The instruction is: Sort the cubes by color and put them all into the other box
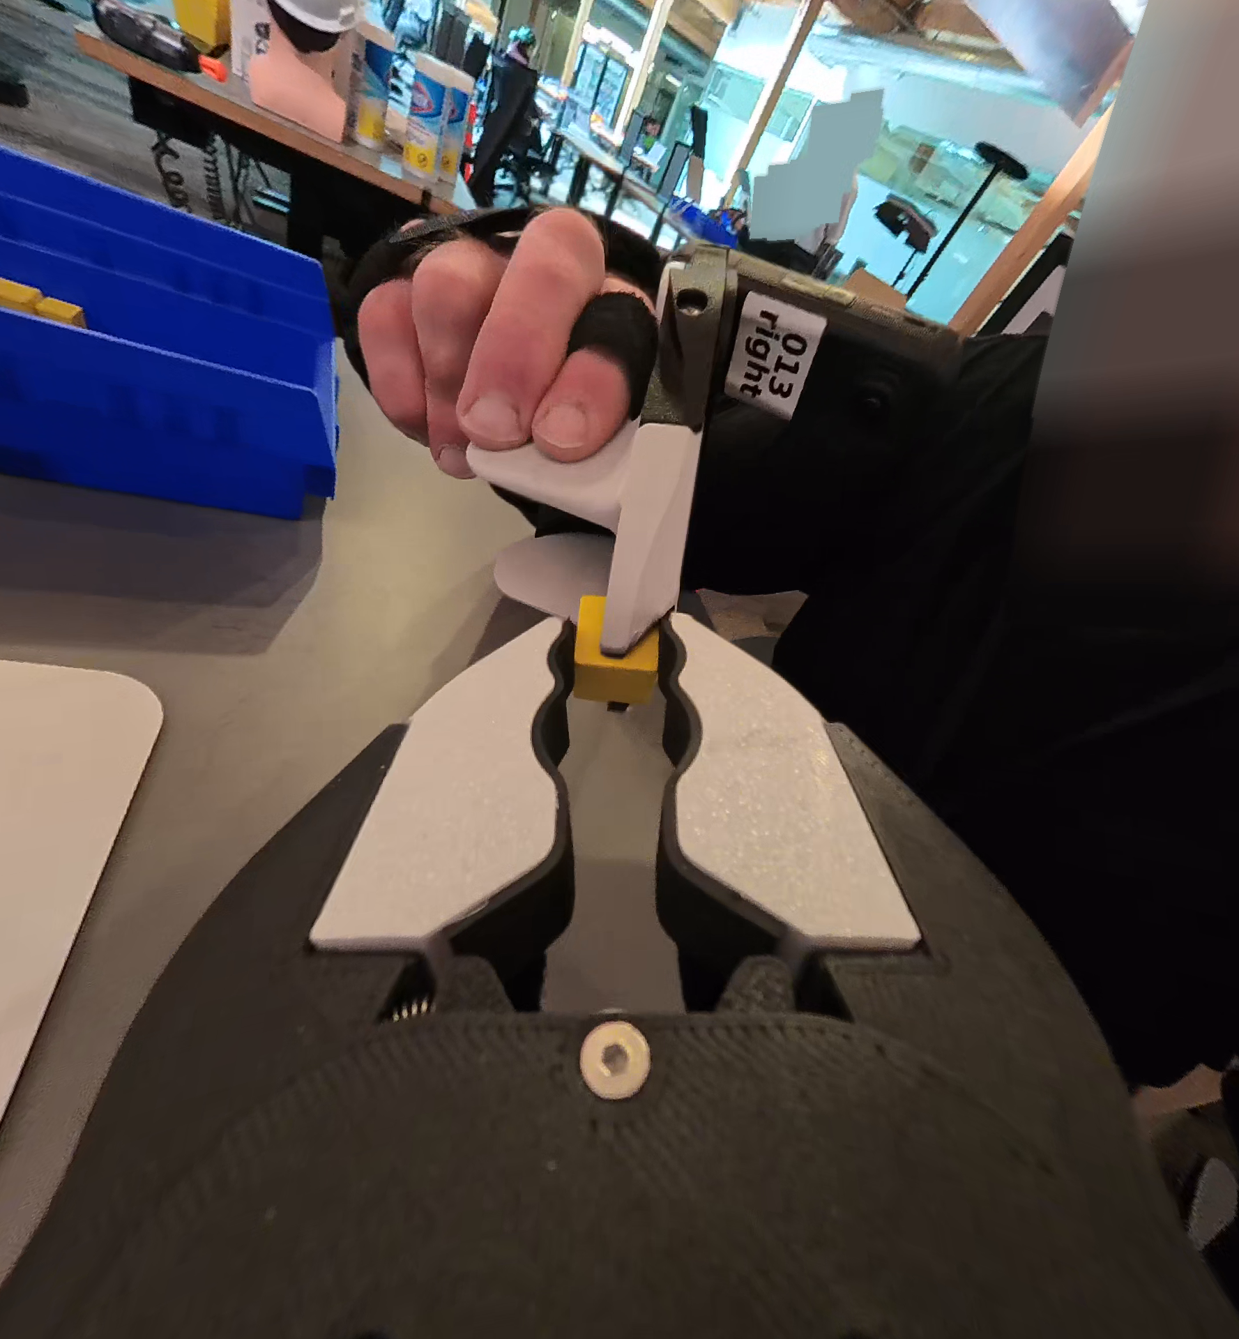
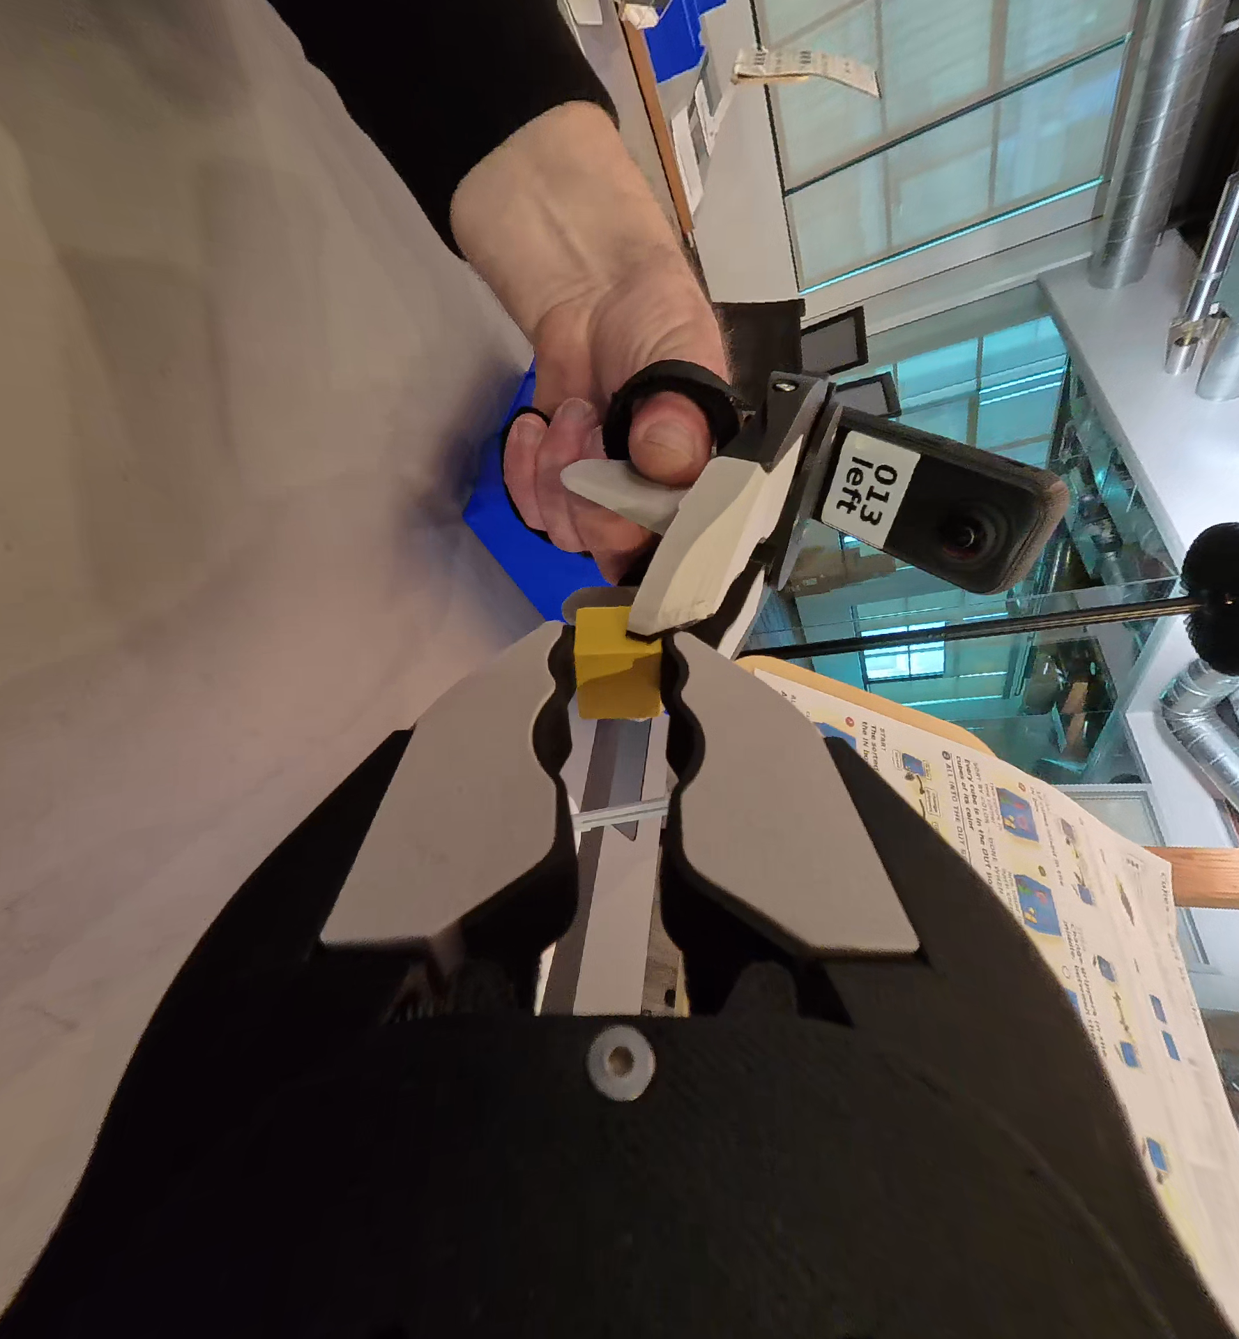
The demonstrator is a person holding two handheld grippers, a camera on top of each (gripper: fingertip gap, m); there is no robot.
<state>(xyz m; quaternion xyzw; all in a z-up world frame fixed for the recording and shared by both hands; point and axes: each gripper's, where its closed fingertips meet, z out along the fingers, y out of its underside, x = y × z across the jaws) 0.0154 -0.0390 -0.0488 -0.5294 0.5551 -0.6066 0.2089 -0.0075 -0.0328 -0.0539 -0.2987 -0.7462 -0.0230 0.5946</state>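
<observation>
A yellow cube (image 1: 612, 677) is held in the air over the grey table, between both grippers. In the left wrist view, my left gripper (image 1: 616, 652) has its two fingers closed against the cube's sides. My right gripper (image 1: 627, 630) comes down from above and pinches the same cube. The right wrist view shows the same grip: my right gripper (image 2: 616, 659) closed on the yellow cube (image 2: 612, 688), and the left gripper (image 2: 656, 623) clamped on its top edge. A blue box (image 1: 167, 406) stands at the left with yellow cubes (image 1: 29, 301) in one compartment.
A white sheet (image 1: 22, 833) lies on the table at the near left. A printed instruction sheet on a board (image 2: 1036, 906) is at the right in the right wrist view. A blue box (image 2: 522, 536) shows behind the person's hand. Cluttered work tables stand in the background. The tips of both grippers are at nearly the same place.
</observation>
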